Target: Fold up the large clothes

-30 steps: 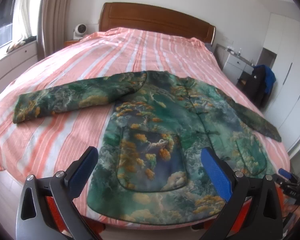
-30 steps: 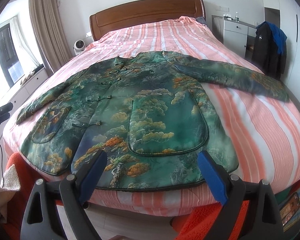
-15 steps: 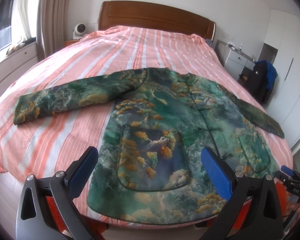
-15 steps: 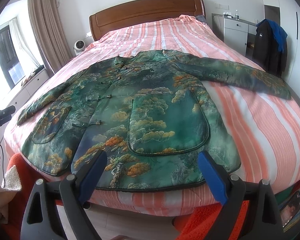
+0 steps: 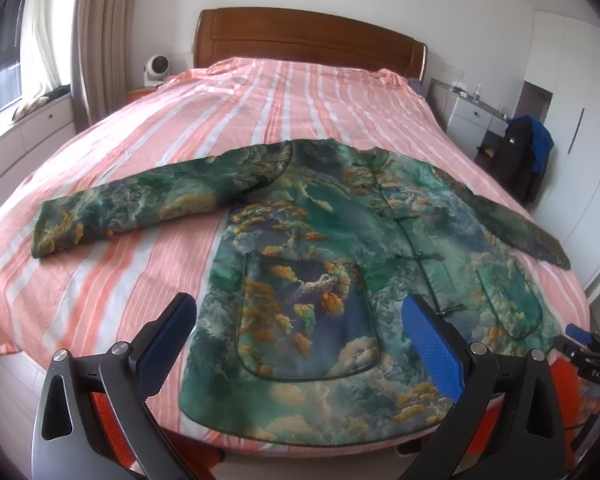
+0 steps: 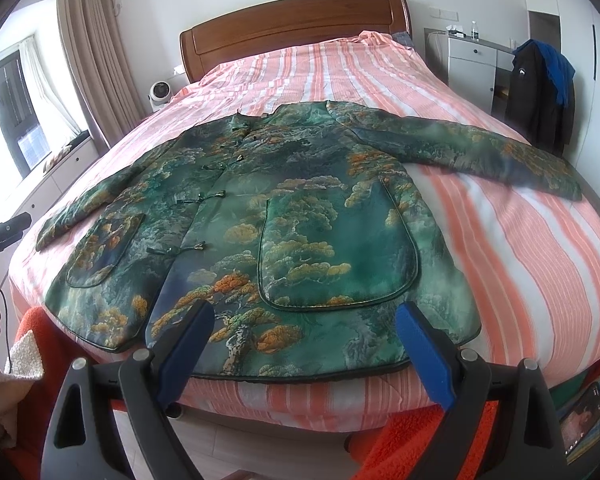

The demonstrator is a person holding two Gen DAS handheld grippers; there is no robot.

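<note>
Left wrist view: jacket (image 5: 340, 264) spread flat, front up, on bed (image 5: 260, 96), unchanged over the past second; left gripper (image 5: 300, 344) and right gripper (image 6: 304, 344) fingers spread, empty, short of hem; folding unstarted.

Bedroom: wooden headboard (image 5: 308, 42) backing striped bed (image 5: 300, 96); beige curtains (image 6: 86, 60) flanking daylit window (image 6: 16, 116); white walls.

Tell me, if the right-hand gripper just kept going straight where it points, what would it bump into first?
Most likely the jacket spread flat on the bed. The right gripper is open, empty, and aimed at the hem near the big pocket, though depth is hard to judge.
</note>
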